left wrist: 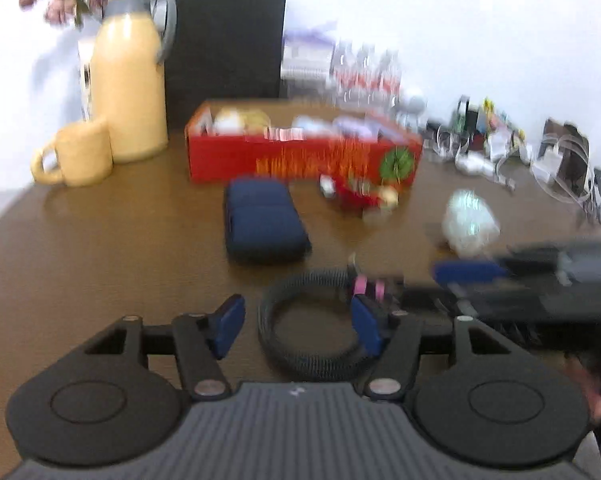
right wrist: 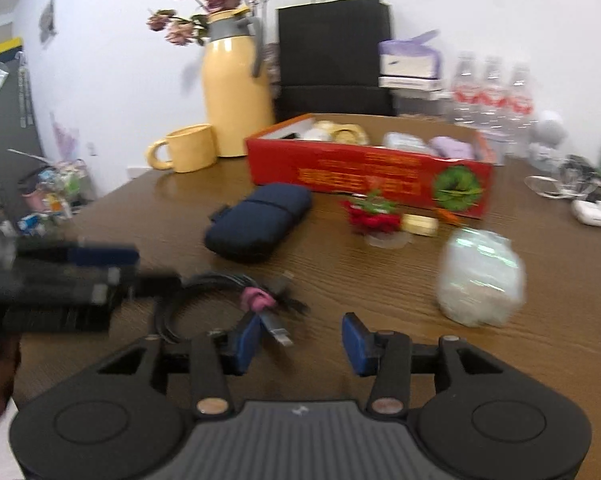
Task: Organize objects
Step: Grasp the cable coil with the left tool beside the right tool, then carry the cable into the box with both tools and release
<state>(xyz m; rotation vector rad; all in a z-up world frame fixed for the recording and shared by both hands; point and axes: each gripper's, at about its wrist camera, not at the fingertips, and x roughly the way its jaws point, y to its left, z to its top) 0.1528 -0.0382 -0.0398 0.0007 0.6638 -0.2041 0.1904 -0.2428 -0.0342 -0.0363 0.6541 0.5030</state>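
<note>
A coiled black cable [left wrist: 312, 328] with a pink tie lies on the brown table right in front of my left gripper [left wrist: 298, 326], which is open with its jaws on either side of the coil. The cable also shows in the right wrist view [right wrist: 220, 300]. My right gripper [right wrist: 300, 342] is open and empty, just right of the cable's plug. A dark blue pouch [left wrist: 264, 220] [right wrist: 260, 220], a red ornament [right wrist: 374, 216] and a clear plastic packet [right wrist: 480, 280] lie further back. An open red box [left wrist: 300, 152] [right wrist: 368, 172] holds several items.
A yellow jug [right wrist: 232, 92] with dried flowers and a yellow mug [right wrist: 188, 148] stand at the back left. A black paper bag [right wrist: 334, 52], water bottles [right wrist: 492, 92] and cluttered small items line the far wall. The table edge [right wrist: 112, 192] runs along the left.
</note>
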